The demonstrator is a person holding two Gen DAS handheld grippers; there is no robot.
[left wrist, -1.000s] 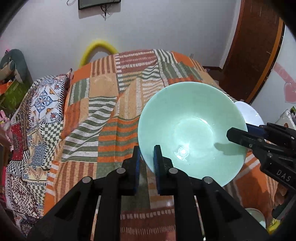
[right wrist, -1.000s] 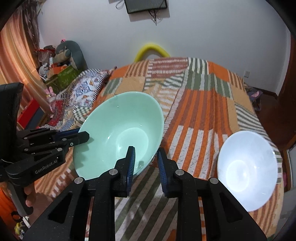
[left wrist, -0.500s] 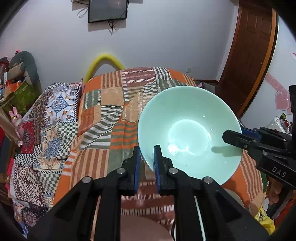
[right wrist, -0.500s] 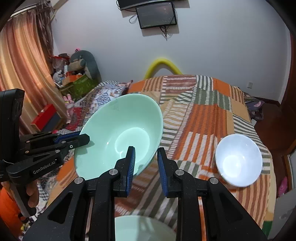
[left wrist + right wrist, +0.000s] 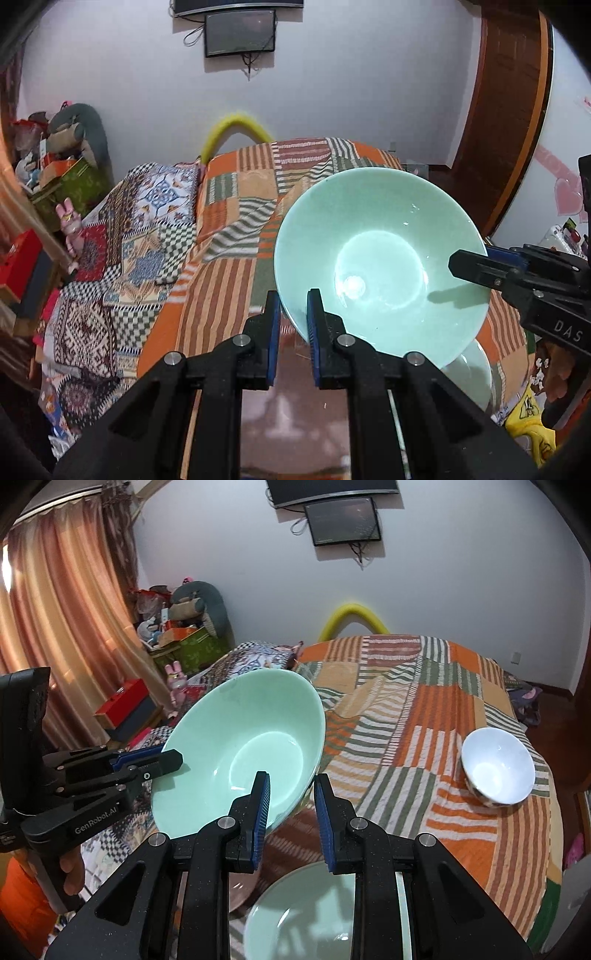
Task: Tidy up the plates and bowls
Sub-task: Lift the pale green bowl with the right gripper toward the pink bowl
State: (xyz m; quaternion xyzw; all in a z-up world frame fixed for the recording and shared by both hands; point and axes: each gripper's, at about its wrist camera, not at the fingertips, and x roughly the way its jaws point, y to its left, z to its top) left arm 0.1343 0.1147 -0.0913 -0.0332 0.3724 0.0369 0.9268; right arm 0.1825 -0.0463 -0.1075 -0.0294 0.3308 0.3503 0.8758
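Observation:
A large mint-green bowl (image 5: 380,258) (image 5: 240,760) hangs tilted in the air above the bed, gripped at two sides of its rim. My left gripper (image 5: 293,295) is shut on the rim's near edge; from the right wrist it shows at the left (image 5: 173,757). My right gripper (image 5: 291,777) is shut on the opposite edge, and in the left wrist view it reaches in from the right (image 5: 469,260). Beneath the bowl lies a second green dish (image 5: 306,923) (image 5: 469,373). A small white bowl (image 5: 496,771) stands on the bedcover to the right.
A striped patchwork bedcover (image 5: 424,738) (image 5: 229,295) spreads below. A brown plate (image 5: 240,890) lies next to the green dish. Boxes and soft toys (image 5: 184,627) crowd the left wall by the curtain. A wooden door (image 5: 506,110) stands at the right.
Both grippers have risen and drawn back from the bed with the green bowl between them. The white bowl looks smaller, and the lower green dish and brown plate have come into view.

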